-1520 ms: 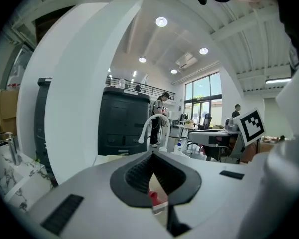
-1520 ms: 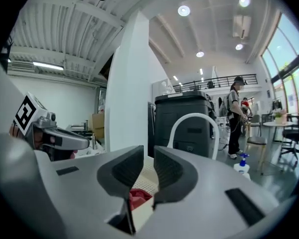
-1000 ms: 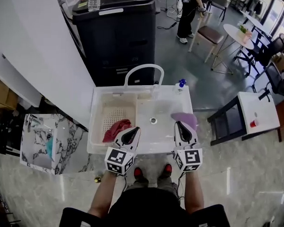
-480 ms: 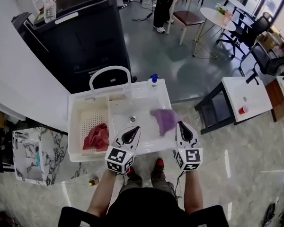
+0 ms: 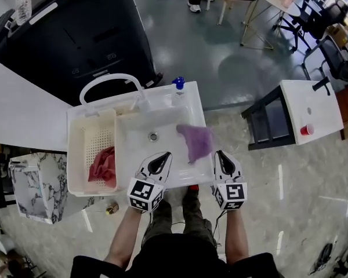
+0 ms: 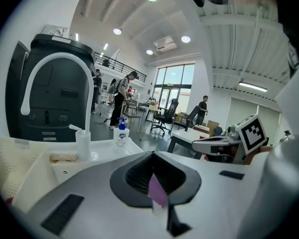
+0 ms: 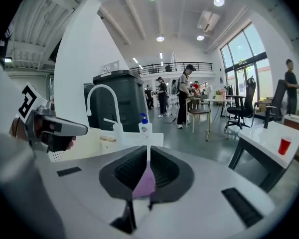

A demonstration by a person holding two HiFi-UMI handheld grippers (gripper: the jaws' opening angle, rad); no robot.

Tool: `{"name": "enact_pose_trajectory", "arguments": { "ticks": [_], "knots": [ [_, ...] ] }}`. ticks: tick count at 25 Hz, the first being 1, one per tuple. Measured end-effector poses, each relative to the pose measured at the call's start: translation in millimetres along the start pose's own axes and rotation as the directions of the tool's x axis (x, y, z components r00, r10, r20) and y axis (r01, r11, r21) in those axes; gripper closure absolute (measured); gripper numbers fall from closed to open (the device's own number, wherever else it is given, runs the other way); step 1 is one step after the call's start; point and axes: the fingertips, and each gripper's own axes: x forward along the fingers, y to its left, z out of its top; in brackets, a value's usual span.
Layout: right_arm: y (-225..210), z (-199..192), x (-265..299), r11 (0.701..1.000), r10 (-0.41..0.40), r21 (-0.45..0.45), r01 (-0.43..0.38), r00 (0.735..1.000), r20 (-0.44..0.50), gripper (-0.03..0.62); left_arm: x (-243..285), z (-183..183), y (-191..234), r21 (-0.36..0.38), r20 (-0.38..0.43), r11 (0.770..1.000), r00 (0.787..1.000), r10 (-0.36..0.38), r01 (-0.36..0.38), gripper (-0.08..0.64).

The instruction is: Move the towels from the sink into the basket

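– Polished grey floor surrounds the white rectangular sink (image 5: 133, 133). Where's the crumpled purple cloth towel (image 5: 195, 142)?
– On the sink's right side, near the front rim. The right gripper (image 5: 220, 153) is just beside it and the left gripper (image 5: 166, 154) is slightly further away. Both pairs of jaws are closed together.
– And the basket?
– The cream perforated plastic basket (image 5: 96, 139) fills the sink's left end, with a red towel (image 5: 102, 165) inside.

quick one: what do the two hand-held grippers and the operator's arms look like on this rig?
Two matching units. The left hand-held gripper and right hand-held gripper each have a pale grey-white shell tapering to a point, with black ribbed pads inside. Behind each sits a white cube carrying black square markers. Forearms are bare; the top is black.
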Motion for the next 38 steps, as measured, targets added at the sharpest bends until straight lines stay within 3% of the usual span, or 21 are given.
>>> {"name": "enact_pose_trajectory", "arguments": {
  "ticks": [14,15,17,21,24,27,31,33,38],
  "knots": [
    [-10.2,-77.0,54.5,0.997,0.075,0.039,-0.070,0.986,-0.150,0.543,45.8,-54.2,22.6,-0.062,-0.105,0.997,0.994,0.043,-0.050,0.555],
    [-10.3,-81.7,57.4,0.996,0.086,0.049,-0.079,0.983,-0.165,0.533,46.9,-56.1,23.2,-0.065,-0.108,0.997,0.993,0.044,-0.051,0.555],
    [-9.1,-91.7,62.6,0.992,0.114,0.069,-0.102,0.973,-0.200,0.428,48.7,-59.5,24.4,-0.069,-0.115,0.996,0.992,0.045,-0.053,0.555],
    [-9.5,-111.1,68.8,0.992,0.123,0.069,-0.108,0.956,-0.267,0.393,51.5,-65.8,26.4,-0.076,-0.132,0.995,0.990,0.049,-0.060,0.555],
    [-11.9,-124.0,73.1,0.994,0.107,0.055,-0.094,0.943,-0.317,0.397,53.2,-69.5,27.6,-0.080,-0.139,0.995,0.989,0.052,-0.063,0.555],
    [-10.0,-129.0,75.0,0.994,0.109,0.042,-0.101,0.935,-0.338,0.446,53.2,-70.4,28.5,-0.082,-0.140,0.994,0.989,0.055,-0.067,0.555],
    [-8.6,-125.9,74.8,0.996,0.093,0.022,-0.091,0.941,-0.326,0.488,50.2,-70.1,30.0,-0.085,-0.136,0.994,0.989,0.063,-0.075,0.555],
    [-10.7,-120.2,74.3,0.997,0.080,0.016,-0.079,0.947,-0.312,0.542,48.1,-68.2,30.9,-0.086,-0.131,0.993,0.989,0.067,-0.079,0.555],
    [-6.8,-100.8,71.8,0.996,0.088,0.006,-0.089,0.959,-0.268,0.546,41.2,-60.8,31.9,-0.080,-0.114,0.993,0.991,0.077,-0.086,0.555]
  ]
}}
